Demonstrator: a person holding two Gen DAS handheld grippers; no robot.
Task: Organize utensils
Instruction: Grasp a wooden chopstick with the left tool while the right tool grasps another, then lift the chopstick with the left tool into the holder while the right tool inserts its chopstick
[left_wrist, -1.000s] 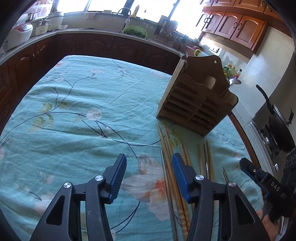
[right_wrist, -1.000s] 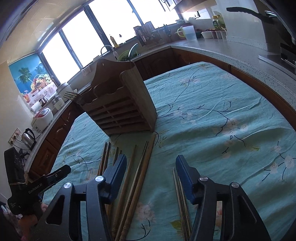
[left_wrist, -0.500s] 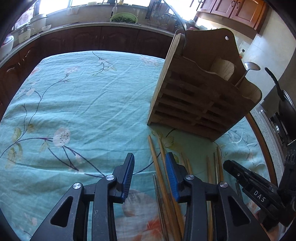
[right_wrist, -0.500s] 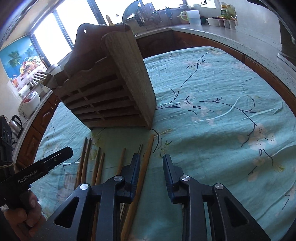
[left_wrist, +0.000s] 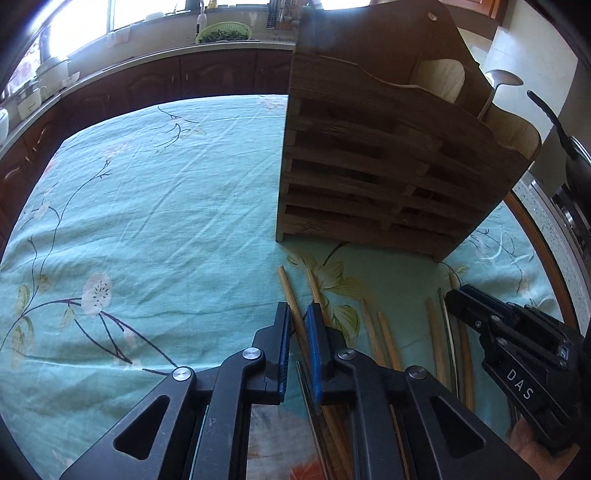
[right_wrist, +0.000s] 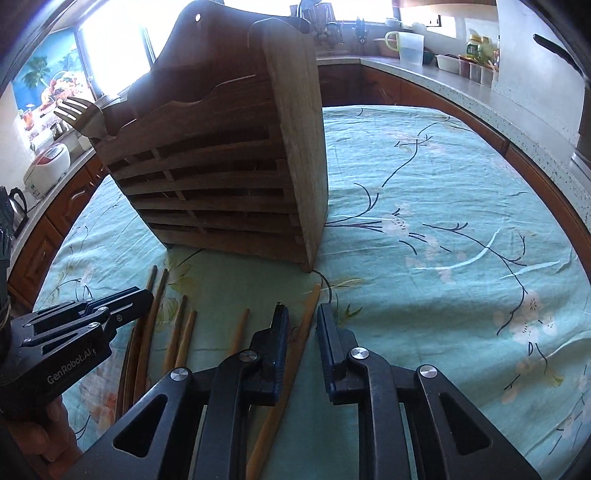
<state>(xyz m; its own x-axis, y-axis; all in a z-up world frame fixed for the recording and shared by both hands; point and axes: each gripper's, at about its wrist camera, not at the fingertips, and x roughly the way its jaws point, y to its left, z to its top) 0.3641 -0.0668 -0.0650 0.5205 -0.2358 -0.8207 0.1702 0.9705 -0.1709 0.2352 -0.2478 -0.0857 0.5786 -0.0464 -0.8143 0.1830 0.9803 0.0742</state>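
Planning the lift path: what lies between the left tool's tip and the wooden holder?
Left wrist view: only chopstick ends and bare tablecloth before the wooden holder.

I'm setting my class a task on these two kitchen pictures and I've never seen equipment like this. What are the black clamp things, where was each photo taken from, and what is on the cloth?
There is no robot here. A person holds a hand-operated claw in each hand, and a wide-angle camera on each looks forward along its two fingers. One picture comes from the left claw, the other from the right claw; each claw also shows at the edge of the other's picture.

On the flowered tablecloth stands a slatted wooden utensil holder with a fork and a spoon sticking out. In front lie loose chopsticks.

The left claw has nearly closed around one wooden chopstick. The right claw is partly open, straddling another chopstick. Neither looks lifted yet.
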